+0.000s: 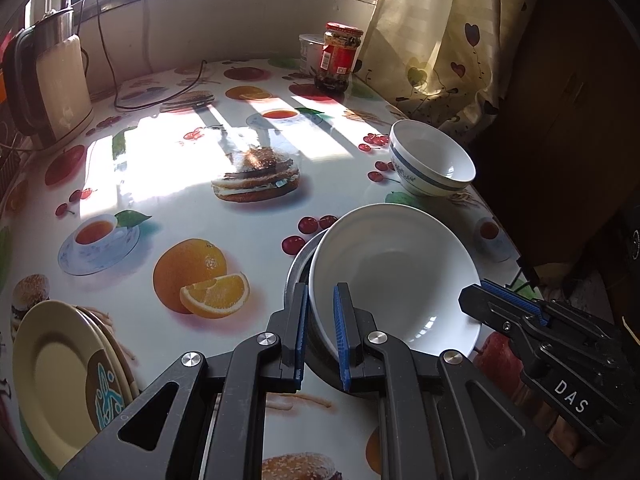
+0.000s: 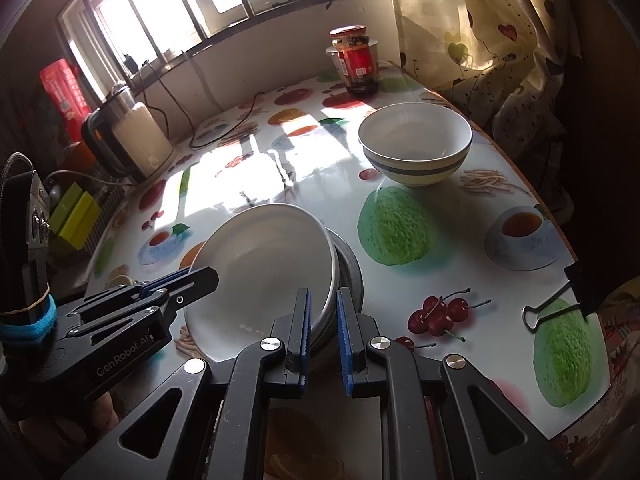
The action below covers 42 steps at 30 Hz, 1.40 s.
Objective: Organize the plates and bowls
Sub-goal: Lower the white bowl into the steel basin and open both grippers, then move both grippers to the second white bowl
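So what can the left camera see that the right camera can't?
Only the left wrist view shows the stack of cream plates near the table's edge. Only the right wrist view shows the black binder clip and the red box by the window. Both show the left gripper and right gripper clamped on opposite rims of the white plate, the blue-banded bowl, the red-lidded jar and the kettle.

Left gripper (image 1: 320, 330) pinches the near-left rim of a tilted white plate (image 1: 394, 272), which seems to lean on a metal dish (image 1: 298, 276); right gripper (image 1: 502, 304) clamps its right rim. Far right, a bowl (image 1: 432, 160); near left, stacked plates (image 1: 60, 368)
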### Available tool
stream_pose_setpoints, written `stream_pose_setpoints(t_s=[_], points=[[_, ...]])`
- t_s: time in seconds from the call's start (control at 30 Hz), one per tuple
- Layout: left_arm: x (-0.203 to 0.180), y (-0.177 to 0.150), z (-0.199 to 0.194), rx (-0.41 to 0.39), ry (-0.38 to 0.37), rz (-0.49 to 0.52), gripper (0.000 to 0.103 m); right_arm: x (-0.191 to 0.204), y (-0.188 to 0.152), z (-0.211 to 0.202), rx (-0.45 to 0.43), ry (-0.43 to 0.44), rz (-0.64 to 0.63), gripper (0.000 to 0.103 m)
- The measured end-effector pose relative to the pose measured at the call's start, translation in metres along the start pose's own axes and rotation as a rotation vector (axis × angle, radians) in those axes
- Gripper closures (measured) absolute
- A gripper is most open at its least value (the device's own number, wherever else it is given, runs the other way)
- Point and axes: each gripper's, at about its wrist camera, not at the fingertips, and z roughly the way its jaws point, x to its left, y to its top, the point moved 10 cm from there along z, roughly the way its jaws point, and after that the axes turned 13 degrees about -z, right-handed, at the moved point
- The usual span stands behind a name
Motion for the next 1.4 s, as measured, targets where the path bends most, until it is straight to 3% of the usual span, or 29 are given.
stream_pose_setpoints(t_s=[0.83,1.4], points=[[-0.001,0.002,-0.003,-0.005,-0.010,0.003,0.090,-0.001,0.000,0.001,-0.007,0.009,0.027,0.087],[-0.013,0.019,-0.010,-0.037,-0.024,0.024,0.083,-0.006,0.015,-0.008,-0.037,-0.006,0.030,0.073]])
